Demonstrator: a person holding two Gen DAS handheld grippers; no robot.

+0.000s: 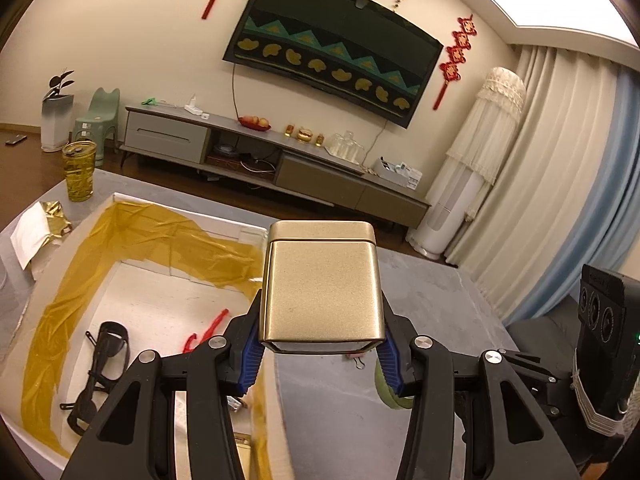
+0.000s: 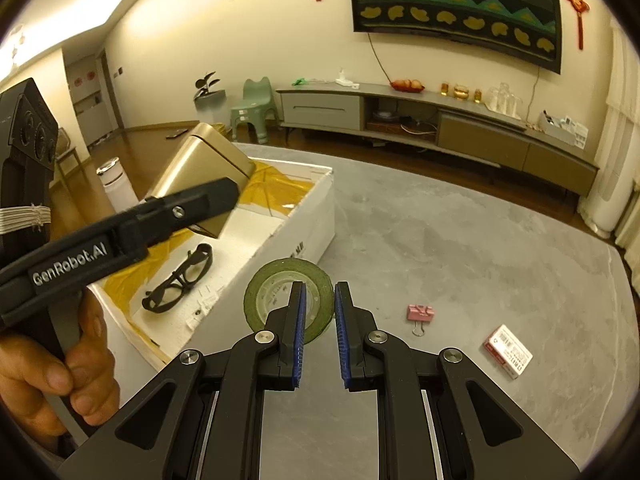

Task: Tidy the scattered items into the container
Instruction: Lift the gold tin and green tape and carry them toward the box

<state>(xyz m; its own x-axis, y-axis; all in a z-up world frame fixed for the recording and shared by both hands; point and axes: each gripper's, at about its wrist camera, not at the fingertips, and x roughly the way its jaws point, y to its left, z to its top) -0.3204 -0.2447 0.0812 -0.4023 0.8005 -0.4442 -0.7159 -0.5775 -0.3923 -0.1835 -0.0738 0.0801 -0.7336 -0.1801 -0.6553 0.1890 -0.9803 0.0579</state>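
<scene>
The gold tin [image 1: 322, 286] is clamped between the blue pads of the left tongs [image 1: 320, 346], gripped at its lower sides with its lid end pointing away from the camera. It is held in the air at the near right edge of the white box [image 2: 308, 216], partly over the box's interior, as the right wrist view confirms. The box is lined with yellow film [image 1: 132, 232] and contains black glasses [image 1: 100, 364] and a red item [image 1: 206, 330] whose kind cannot be determined.

The right tongs [image 2: 319, 336] are parted, with a narrow gap between the pads and nothing in it. The roll of green tape [image 2: 289, 300] lies flat on the grey table [image 2: 440, 248] just ahead of them, against the box's outer wall; the left pad overlaps the roll's rim in the picture, but contact cannot be confirmed.

Further right on the table lie a pink binder clip [image 2: 421, 315] and a red and white small box [image 2: 508, 351], apart from each other. A hand [image 2: 48, 372] grips the left tool's handle.
</scene>
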